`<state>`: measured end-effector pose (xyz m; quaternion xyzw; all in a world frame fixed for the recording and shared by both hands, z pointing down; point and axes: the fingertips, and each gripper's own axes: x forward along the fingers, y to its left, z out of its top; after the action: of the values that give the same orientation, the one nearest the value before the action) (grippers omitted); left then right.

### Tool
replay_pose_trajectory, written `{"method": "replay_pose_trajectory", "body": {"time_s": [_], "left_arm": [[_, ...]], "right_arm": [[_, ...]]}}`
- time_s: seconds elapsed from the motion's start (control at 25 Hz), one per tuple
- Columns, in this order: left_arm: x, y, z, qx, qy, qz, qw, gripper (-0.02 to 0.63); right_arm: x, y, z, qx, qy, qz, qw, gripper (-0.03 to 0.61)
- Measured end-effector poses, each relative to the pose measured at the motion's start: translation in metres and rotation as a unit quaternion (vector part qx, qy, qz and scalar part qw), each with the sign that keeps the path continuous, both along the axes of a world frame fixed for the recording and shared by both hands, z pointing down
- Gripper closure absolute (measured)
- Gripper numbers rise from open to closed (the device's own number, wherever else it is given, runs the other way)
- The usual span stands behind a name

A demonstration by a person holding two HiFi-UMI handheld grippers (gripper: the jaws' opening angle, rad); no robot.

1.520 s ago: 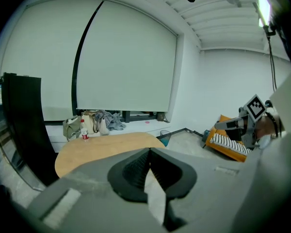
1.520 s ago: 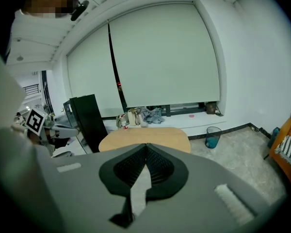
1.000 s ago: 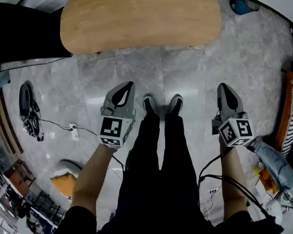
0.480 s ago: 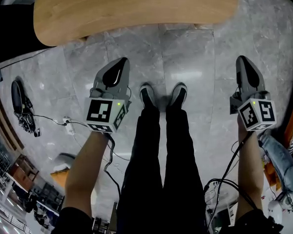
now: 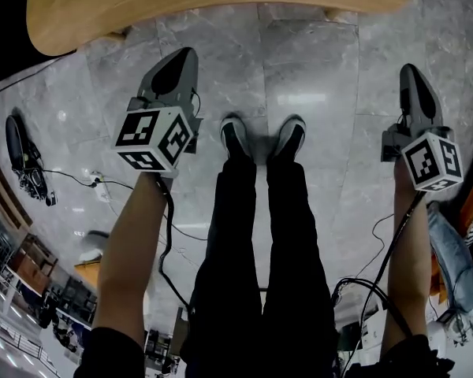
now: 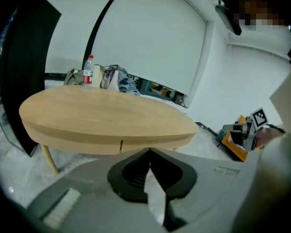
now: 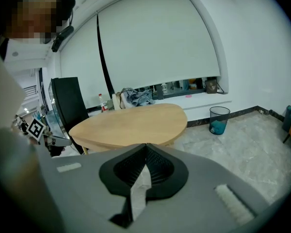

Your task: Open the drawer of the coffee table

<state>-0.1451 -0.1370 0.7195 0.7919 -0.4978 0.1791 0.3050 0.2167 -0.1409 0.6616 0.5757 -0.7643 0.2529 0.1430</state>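
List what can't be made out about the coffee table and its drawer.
- Head view: the coffee table is cut off by the top edge; its front face lies hidden under its top.
- Left gripper view: only a thin seam marks the front; no handle can be told; the bottle label is too small to read.
- Right gripper view: the right gripper covers part of the table's near edge.

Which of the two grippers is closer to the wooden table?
The left gripper: in the head view its tip lies nearer the table's edge, while the right gripper sits farther back.
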Motion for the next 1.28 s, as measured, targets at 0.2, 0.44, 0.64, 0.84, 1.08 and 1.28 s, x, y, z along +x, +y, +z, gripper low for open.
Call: {"method": "replay_pose_trajectory", "body": {"time_s": [0.2, 0.44, 0.64, 0.84, 1.08, 1.28], "left_arm": [[0.006, -0.001, 0.011, -0.002, 0.040, -0.006, 0.9992, 0.604], [0.026, -0.004, 0.033, -0.020, 0.085, 0.022, 0.9959, 0.555], [0.032, -0.016, 0.063, -0.019, 0.113, 0.045, 0.9924, 0.495], [0.031, -0.029, 0.096, -0.026, 0.180, 0.038, 0.9825, 0.468], [0.046, -0.047, 0.128, -0.029, 0.290, 0.047, 0.9555, 0.468], [0.044, -0.073, 0.158, -0.031, 0.302, 0.033, 0.9523, 0.420]], "right_arm": [[-0.012, -0.002, 0.009, 0.007, -0.006, -0.011, 1.000, 0.575], [-0.041, -0.002, 0.019, 0.023, -0.004, -0.077, 0.997, 0.575], [-0.037, -0.009, 0.045, 0.034, -0.016, -0.068, 0.997, 0.575], [-0.025, -0.020, 0.077, 0.043, -0.016, -0.058, 0.997, 0.575], [-0.012, -0.040, 0.109, 0.051, -0.028, -0.050, 0.997, 0.575], [-0.009, -0.070, 0.130, 0.055, -0.029, -0.059, 0.996, 0.546]]}}
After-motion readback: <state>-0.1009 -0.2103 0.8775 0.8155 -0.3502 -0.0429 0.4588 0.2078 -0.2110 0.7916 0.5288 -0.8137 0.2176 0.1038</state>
